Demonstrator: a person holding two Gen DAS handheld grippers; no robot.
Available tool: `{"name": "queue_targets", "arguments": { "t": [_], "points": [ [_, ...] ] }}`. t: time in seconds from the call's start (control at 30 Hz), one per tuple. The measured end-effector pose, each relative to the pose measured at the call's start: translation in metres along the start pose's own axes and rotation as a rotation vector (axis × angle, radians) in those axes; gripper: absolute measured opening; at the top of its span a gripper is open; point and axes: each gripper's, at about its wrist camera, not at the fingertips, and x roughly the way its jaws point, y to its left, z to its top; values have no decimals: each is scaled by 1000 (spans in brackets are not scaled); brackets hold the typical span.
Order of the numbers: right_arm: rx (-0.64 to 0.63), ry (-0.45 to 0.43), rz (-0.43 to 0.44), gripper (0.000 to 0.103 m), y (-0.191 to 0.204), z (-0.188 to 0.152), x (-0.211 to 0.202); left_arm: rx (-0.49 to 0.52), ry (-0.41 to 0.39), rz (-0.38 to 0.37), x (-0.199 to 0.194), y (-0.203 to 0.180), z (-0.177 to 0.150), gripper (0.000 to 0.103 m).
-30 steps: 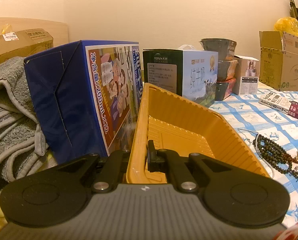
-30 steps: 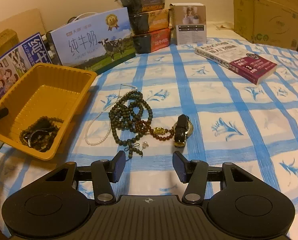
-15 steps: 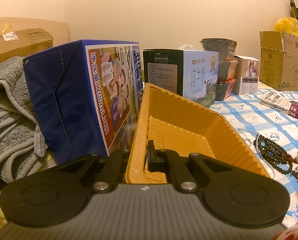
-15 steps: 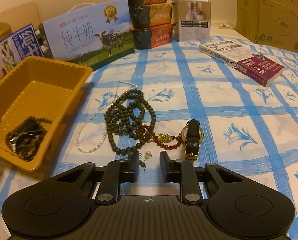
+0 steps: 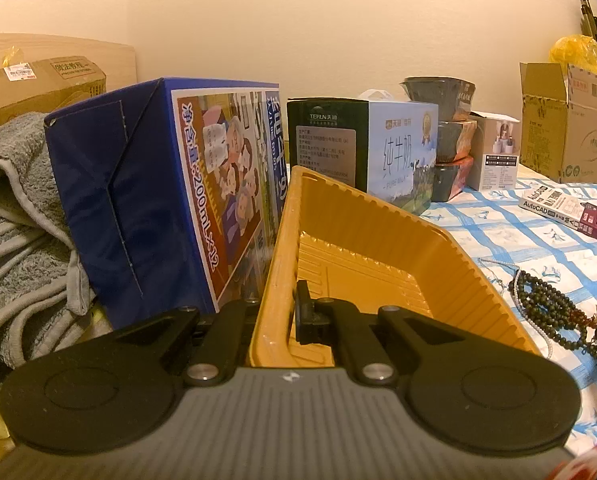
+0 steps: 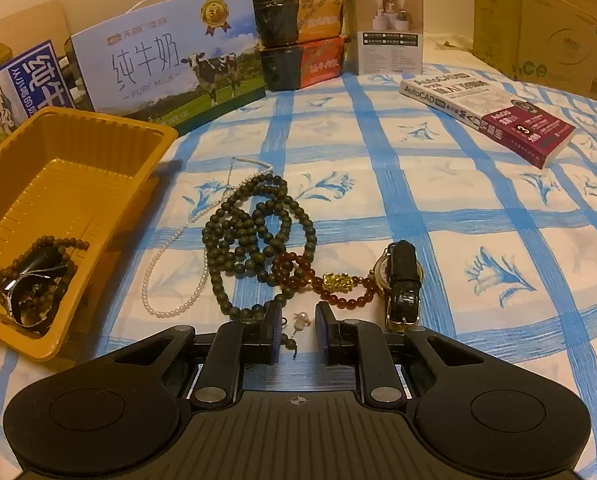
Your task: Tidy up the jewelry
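Note:
My left gripper [image 5: 286, 308] is shut on the near wall of the yellow tray [image 5: 378, 204], one finger inside and one outside. In the right wrist view the tray [image 6: 98, 120] holds a dark bead bracelet and a strap [image 6: 34, 276]. On the checked cloth lie a green bead necklace [image 6: 254, 232], a pearl strand [image 6: 170, 248], a red bead bracelet with a gold charm [image 6: 336, 282] and a black-strapped watch [image 6: 402, 276]. My right gripper [image 6: 297, 320] is low over the cloth, jaws a narrow gap apart. A small pearl earring [image 6: 301, 319] lies between the pads, which do not press on it.
Milk cartons [image 6: 170, 68], stacked food bowls [image 6: 298, 28] and a small white box [image 6: 390, 32] line the back. A book [image 6: 486, 112] lies at the right and a cardboard box [image 6: 538, 24] stands behind it. A grey towel [image 5: 14, 232] is left of the blue carton [image 5: 138, 208].
My right gripper came forward and down toward the jewelry, and its jaws narrowed from wide to a small gap around the earring. The left gripper and the tray stayed put.

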Motion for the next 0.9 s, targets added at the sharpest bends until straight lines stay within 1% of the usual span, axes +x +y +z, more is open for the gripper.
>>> {"name": "queue_targets", "arguments": {
  "t": [0.37, 0.63, 0.67, 0.7, 0.73, 0.9],
  "points": [
    [-22, 5, 3, 19, 1, -5, -2, -1, 0, 1, 1, 0, 0, 5],
    [-22, 5, -13, 18, 1, -3, 8, -3, 2, 1, 3, 1, 0, 5],
    [-30, 5, -21, 17, 3, -3, 10, -3, 2, 0, 3, 1, 0, 5],
    [-39, 6, -25, 11, 4, -4, 11, -3, 2, 1, 3, 1, -1, 5],
    [-46, 4, -26, 9, 4, -4, 12, -3, 2, 1, 3, 1, -1, 5],
    [-84, -22, -41, 9, 10, -6, 10, -4, 2, -1, 4, 1, -1, 5]
  ]
}}
